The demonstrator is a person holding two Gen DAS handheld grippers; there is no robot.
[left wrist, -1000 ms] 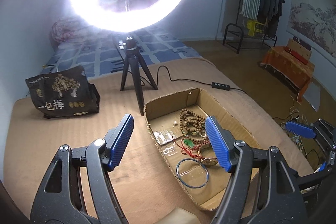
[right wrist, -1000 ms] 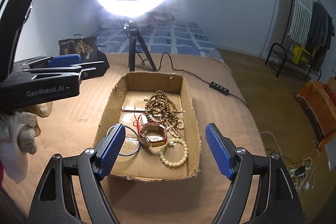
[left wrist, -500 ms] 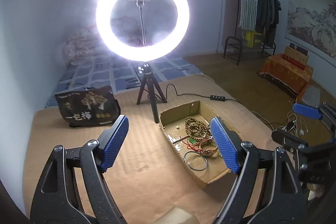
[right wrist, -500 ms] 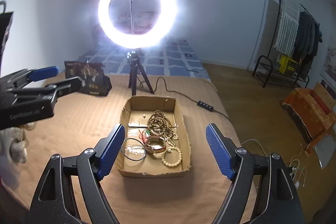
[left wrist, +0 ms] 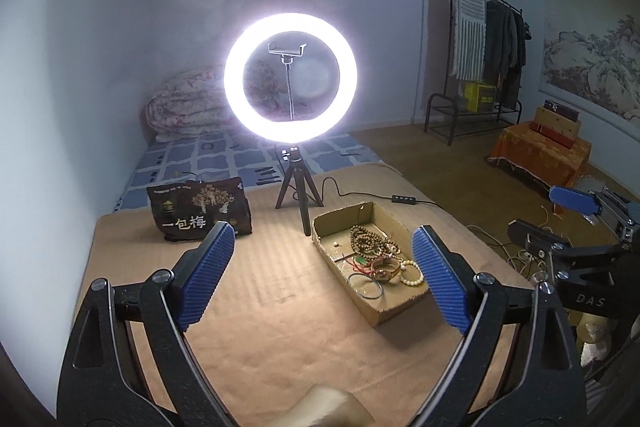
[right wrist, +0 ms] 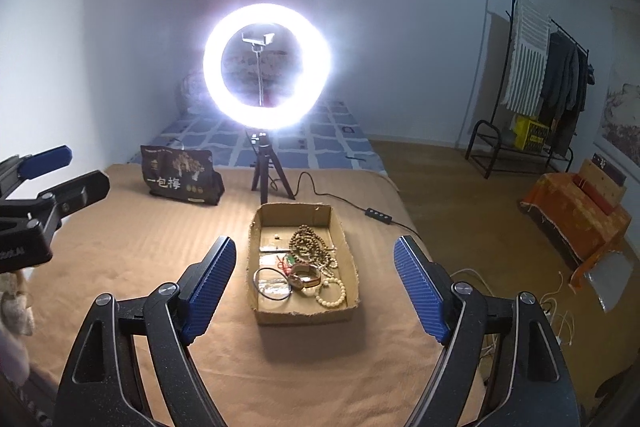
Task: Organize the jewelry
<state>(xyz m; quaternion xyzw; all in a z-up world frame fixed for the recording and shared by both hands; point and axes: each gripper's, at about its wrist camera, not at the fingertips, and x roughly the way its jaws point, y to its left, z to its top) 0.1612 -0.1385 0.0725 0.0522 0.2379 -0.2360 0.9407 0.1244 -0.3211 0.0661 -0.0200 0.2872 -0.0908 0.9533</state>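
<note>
A shallow cardboard box [right wrist: 304,313] sits on the tan bed cover, also in the left wrist view [left wrist: 390,313]. It holds brown prayer beads [right wrist: 310,247], a gold watch [right wrist: 305,277], a cream bead bracelet [right wrist: 331,293], a dark bangle [right wrist: 273,285] and a red cord with a green stone [right wrist: 289,261]. My right gripper [right wrist: 314,291] is open and empty, well back from the box. My left gripper [left wrist: 320,277] is open and empty, back and left of the box. Each gripper shows at the edge of the other's view.
A lit ring light on a small tripod [right wrist: 266,177] stands behind the box, its cable and switch [right wrist: 378,214] running right. A black printed bag [right wrist: 180,177] stands at the back left. The bed edge drops to the floor at right, with loose cables [right wrist: 554,307].
Both grippers have pulled back and up from the box, which now looks smaller and farther. Both stay open and empty.
</note>
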